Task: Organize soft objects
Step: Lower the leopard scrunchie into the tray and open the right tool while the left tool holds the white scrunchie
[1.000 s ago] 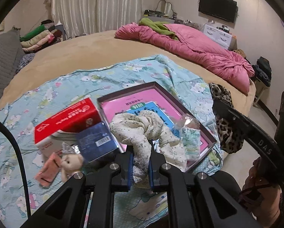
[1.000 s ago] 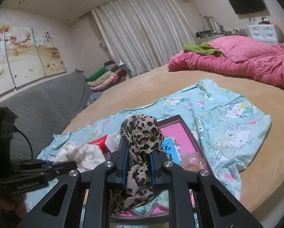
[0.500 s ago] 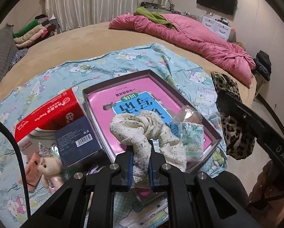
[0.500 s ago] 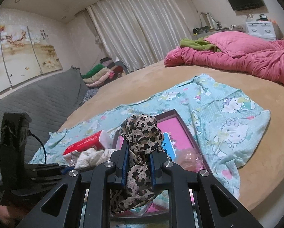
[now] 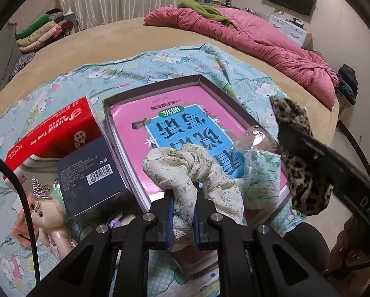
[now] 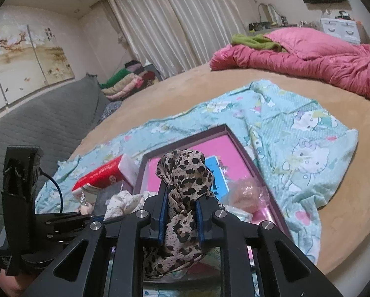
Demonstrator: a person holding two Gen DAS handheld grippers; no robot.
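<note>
My left gripper [image 5: 182, 206] is shut on a cream floral scrunchie [image 5: 185, 165], which hangs over the near end of a shallow purple box [image 5: 199, 78]. A pink and blue book [image 5: 175, 123] lies flat inside that box. My right gripper [image 6: 181, 210] is shut on a leopard-print scrunchie [image 6: 185, 173], held above the box's near end [image 6: 185, 137]. In the left wrist view the leopard scrunchie [image 5: 299, 173] shows at the right, beside the box. A clear packet [image 5: 261, 173] with a pale green label rests in the box's near right corner.
A red tissue pack [image 5: 51, 133], a dark blue carton [image 5: 91, 175] and a small doll with a tiara [image 5: 43, 212] lie left of the box on a light blue printed cloth [image 5: 160, 61]. A pink quilt [image 5: 259, 34] covers the bed's far side.
Both grippers have sunk toward the box with their scrunchies still held. The box and book look larger and nearer in the left wrist view.
</note>
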